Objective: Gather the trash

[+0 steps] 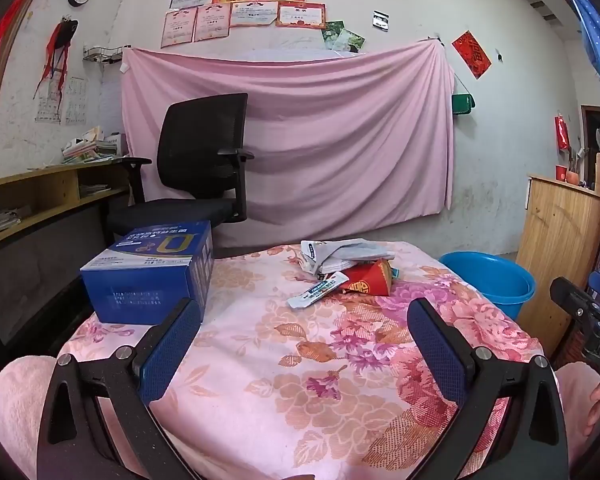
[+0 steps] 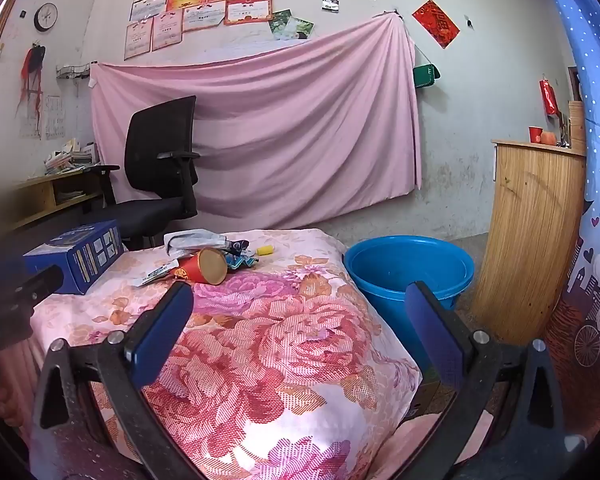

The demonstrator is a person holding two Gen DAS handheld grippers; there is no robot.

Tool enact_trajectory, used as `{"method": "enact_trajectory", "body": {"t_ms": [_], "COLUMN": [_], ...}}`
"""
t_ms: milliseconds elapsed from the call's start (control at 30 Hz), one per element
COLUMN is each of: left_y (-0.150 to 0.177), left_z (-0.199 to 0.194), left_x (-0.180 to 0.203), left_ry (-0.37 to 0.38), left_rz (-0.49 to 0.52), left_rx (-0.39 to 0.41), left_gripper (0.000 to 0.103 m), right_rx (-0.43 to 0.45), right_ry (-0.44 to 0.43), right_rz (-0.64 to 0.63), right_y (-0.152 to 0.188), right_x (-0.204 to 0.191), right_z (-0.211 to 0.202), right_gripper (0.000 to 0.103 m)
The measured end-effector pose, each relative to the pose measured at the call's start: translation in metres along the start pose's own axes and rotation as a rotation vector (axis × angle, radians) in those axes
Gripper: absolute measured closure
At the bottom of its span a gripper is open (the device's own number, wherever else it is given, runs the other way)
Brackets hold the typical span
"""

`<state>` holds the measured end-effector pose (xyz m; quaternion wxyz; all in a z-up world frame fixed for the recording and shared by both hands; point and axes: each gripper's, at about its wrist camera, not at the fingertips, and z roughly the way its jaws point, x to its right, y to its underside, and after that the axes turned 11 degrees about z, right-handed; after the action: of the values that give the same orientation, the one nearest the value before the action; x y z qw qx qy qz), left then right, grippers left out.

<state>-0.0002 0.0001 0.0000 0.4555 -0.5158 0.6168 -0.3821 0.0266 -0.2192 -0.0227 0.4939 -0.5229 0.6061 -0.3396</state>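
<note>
A pile of trash lies at the far end of the flowered table [image 1: 292, 360] [image 2: 284, 340]: a red paper cup [image 1: 370, 278] [image 2: 202, 267] on its side, a white sachet [image 1: 318, 290] [image 2: 154, 274], crumpled grey-white wrappers [image 1: 340, 254] [image 2: 194, 240], a teal wrapper [image 2: 236, 261] and a small yellow piece [image 2: 265, 250]. A blue bucket [image 1: 490, 280] [image 2: 408, 270] stands on the floor right of the table. My left gripper [image 1: 304, 316] is open over the near half of the table, short of the pile. My right gripper [image 2: 299, 302] is open above the table's near right corner, holding nothing.
A blue carton [image 1: 152, 276] [image 2: 78, 256] sits on the table's left side. Behind it stand a black office chair [image 1: 196, 168] [image 2: 156, 176] and a wooden desk [image 1: 40, 196]. A wooden cabinet [image 1: 560, 248] [image 2: 536, 232] stands right of the bucket, with a blue curtain [image 2: 596, 160] beside it.
</note>
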Motion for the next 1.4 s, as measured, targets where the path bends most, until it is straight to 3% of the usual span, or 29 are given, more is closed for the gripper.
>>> {"method": "enact_trajectory", "body": {"t_ms": [1400], "left_y": [0.0021], "left_z": [0.0032], "left_x": [-0.0056], "left_ry": [0.009], "left_rz": [-0.024], "left_rx": [0.006], "left_gripper": [0.002], "right_rx": [0.002], "right_ry": [0.000], "right_rz": [-0.007], "right_y": [0.0004], "right_x": [-0.0008], "right_z": [0.0009], "right_gripper": [0.000]}}
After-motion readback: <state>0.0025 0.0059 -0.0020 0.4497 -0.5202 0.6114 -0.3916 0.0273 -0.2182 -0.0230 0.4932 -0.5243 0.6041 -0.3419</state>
